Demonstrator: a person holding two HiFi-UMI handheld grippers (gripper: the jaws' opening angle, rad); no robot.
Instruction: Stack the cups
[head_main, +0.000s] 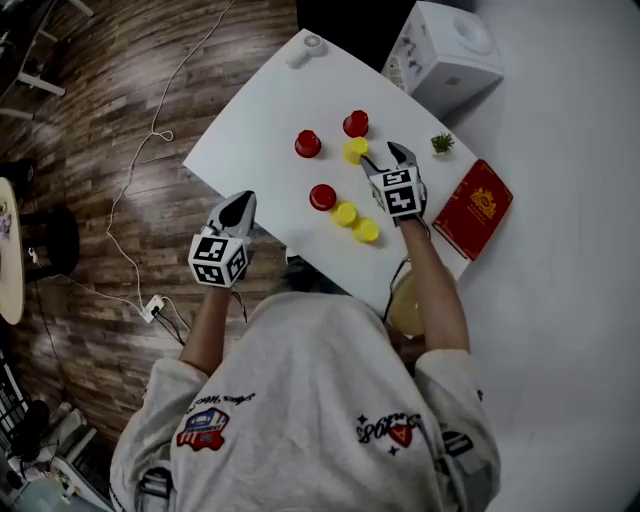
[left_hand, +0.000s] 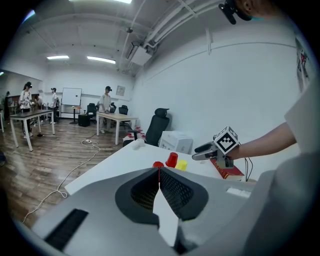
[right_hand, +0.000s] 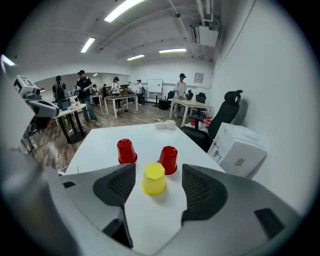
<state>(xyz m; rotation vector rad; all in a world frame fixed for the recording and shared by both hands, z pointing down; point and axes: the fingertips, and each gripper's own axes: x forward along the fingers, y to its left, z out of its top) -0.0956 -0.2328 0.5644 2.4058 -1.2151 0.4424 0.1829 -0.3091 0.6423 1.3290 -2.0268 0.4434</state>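
Observation:
Six upturned cups stand on the white table (head_main: 250, 130). At the far side are a red cup (head_main: 307, 144), a second red cup (head_main: 355, 124) and a yellow cup (head_main: 355, 150). Nearer me are a red cup (head_main: 322, 197) and two yellow cups (head_main: 345, 213) (head_main: 366, 231). My right gripper (head_main: 384, 155) is open just behind the far yellow cup (right_hand: 153, 178). That cup shows between the jaws, apart from both pads. My left gripper (head_main: 243, 198) hangs at the table's left edge, jaws shut and empty (left_hand: 159, 170).
A red book (head_main: 472, 208) and a small potted plant (head_main: 442, 143) lie right of the cups. A white boxed appliance (head_main: 445, 55) stands at the far right corner, a small white object (head_main: 305, 48) at the far edge. A cable (head_main: 130, 200) trails over the wooden floor.

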